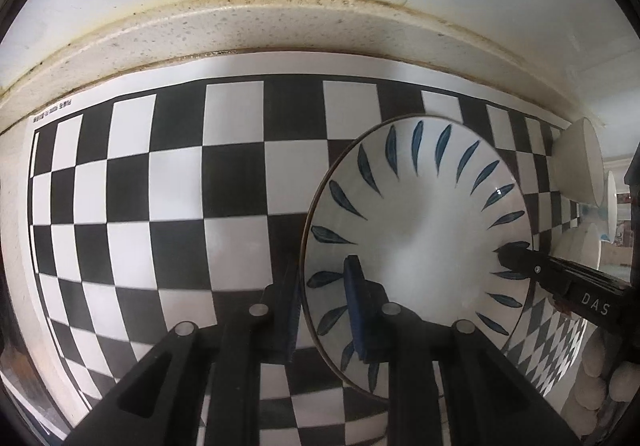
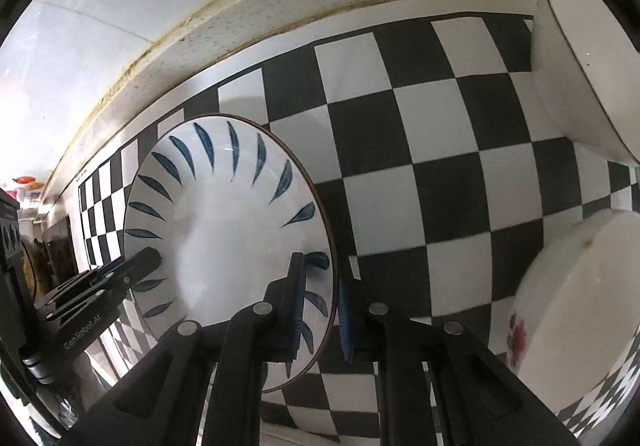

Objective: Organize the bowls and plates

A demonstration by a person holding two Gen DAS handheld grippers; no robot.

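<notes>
A white plate (image 1: 416, 238) with blue leaf strokes around its rim lies on the black-and-white checkered mat (image 1: 180, 206). My left gripper (image 1: 324, 306) is shut on the plate's left rim, one finger inside the plate and the other outside. From the opposite side my right gripper (image 1: 510, 260) reaches onto the plate's rim. In the right wrist view the same plate (image 2: 224, 230) has its right rim pinched between the blue pads (image 2: 346, 322) of my right gripper (image 2: 322, 310). The left gripper (image 2: 146, 264) shows at the plate's far left edge.
A plain white bowl (image 2: 580, 78) stands at the mat's back right, also the white bowl (image 1: 580, 162) at the right edge. A white bowl with a red flower (image 2: 580, 306) sits nearer, on the right. A speckled counter ledge (image 1: 280, 30) and white wall run behind the mat.
</notes>
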